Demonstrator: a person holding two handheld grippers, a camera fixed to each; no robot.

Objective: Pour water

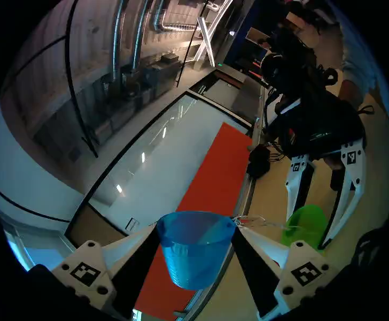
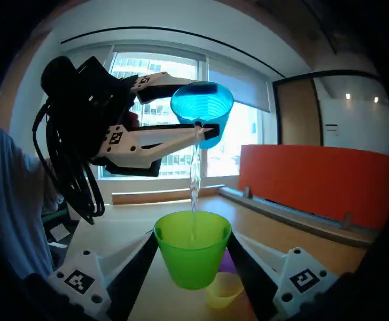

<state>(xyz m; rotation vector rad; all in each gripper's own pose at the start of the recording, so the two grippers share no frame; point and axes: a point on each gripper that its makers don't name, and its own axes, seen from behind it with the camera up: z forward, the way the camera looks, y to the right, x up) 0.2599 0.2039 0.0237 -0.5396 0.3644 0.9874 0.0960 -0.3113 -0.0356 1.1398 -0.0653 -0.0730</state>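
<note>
Below the green cup [image 2: 192, 251], a yellow cup [image 2: 225, 290] sits partly hidden.

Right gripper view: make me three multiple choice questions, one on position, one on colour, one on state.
1. Where is the blue cup relative to the green cup? A above B below C inside
2. What colour is the small cup low beside the green one? A red B yellow C black
3. The blue cup is: A upright B tipped, pouring C lying flat
1 A, it hangs over the green cup. 2 B, it shows yellow. 3 B, a water stream falls from its rim into the green cup.
</note>
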